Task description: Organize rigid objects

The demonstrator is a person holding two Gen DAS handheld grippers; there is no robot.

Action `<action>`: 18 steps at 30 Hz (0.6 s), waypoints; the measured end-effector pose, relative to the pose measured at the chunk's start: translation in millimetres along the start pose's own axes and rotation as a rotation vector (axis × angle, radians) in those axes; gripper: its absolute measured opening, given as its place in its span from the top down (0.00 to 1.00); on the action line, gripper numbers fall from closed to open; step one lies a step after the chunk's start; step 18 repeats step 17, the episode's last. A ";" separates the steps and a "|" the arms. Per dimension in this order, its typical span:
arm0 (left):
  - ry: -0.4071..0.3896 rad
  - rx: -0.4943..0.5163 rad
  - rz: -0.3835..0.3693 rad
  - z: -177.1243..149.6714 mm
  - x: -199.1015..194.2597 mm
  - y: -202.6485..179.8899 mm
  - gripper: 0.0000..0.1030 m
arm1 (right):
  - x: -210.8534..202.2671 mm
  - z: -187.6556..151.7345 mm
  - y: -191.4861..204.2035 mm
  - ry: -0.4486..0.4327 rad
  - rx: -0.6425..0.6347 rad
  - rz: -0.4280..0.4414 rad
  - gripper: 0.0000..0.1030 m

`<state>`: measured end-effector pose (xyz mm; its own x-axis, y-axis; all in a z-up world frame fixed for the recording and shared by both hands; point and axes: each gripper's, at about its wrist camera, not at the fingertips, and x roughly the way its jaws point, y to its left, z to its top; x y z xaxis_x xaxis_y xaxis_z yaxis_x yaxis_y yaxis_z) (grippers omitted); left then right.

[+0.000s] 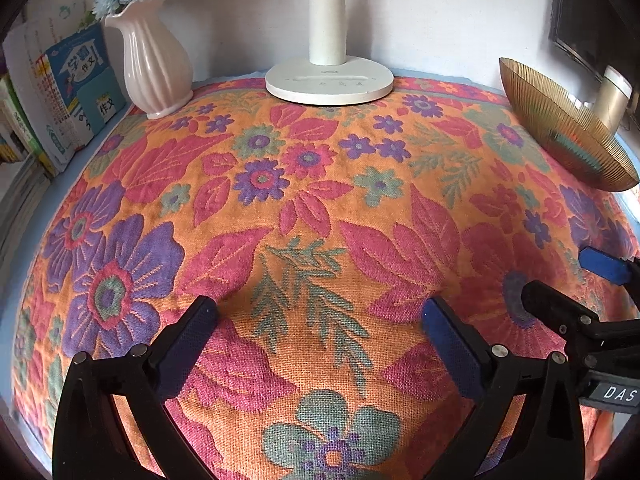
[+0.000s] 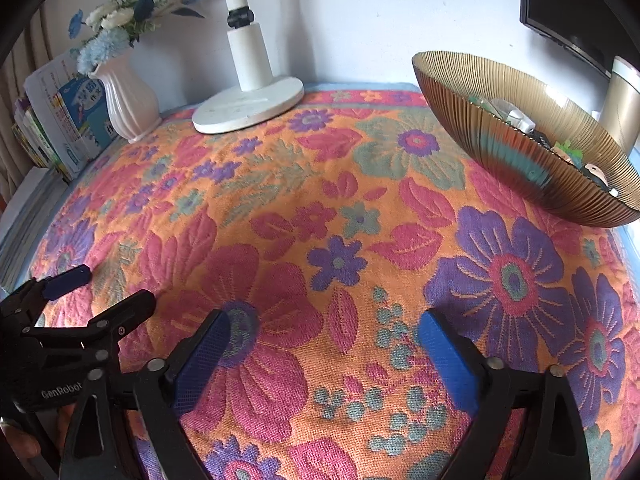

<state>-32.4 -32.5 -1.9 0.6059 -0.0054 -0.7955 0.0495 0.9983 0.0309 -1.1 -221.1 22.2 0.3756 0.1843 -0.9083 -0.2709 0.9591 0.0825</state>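
Observation:
A ribbed gold glass bowl (image 2: 532,152) stands at the far right of the floral cloth; several small items (image 2: 516,116) lie inside it. It also shows in the left wrist view (image 1: 560,128). My left gripper (image 1: 320,312) is open and empty, low over the cloth's near middle. My right gripper (image 2: 324,332) is open and empty, low over the cloth, well in front of the bowl. Each gripper shows in the other's view: the right one (image 1: 560,284) at the right edge, the left one (image 2: 108,288) at the left edge.
A white lamp base (image 1: 329,82) stands at the back centre. A pink ribbed vase (image 1: 154,68) with blue flowers stands back left, books (image 1: 68,92) beside it. A dark monitor (image 2: 568,12) hangs at the top right, with a pale cylinder (image 2: 622,108) behind the bowl.

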 end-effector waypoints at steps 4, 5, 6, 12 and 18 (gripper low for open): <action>0.024 -0.043 -0.027 2.8 3.7 8.7 0.00 | 5.2 -0.7 8.4 0.035 -0.045 -0.051 0.00; 0.027 -0.042 -0.029 2.5 3.6 9.3 0.00 | 4.7 -0.8 9.2 0.037 -0.045 -0.063 0.00; 0.022 -0.043 -0.027 2.0 2.8 8.7 0.01 | 3.5 -0.8 9.6 0.046 -0.043 -0.076 0.00; 0.026 -0.041 -0.022 1.8 1.2 9.2 0.00 | 1.1 -6.0 6.9 0.006 -0.027 -0.063 0.00; 0.027 -0.031 -0.024 3.6 2.4 8.2 0.00 | 0.9 -6.1 7.0 0.001 -0.032 -0.062 0.00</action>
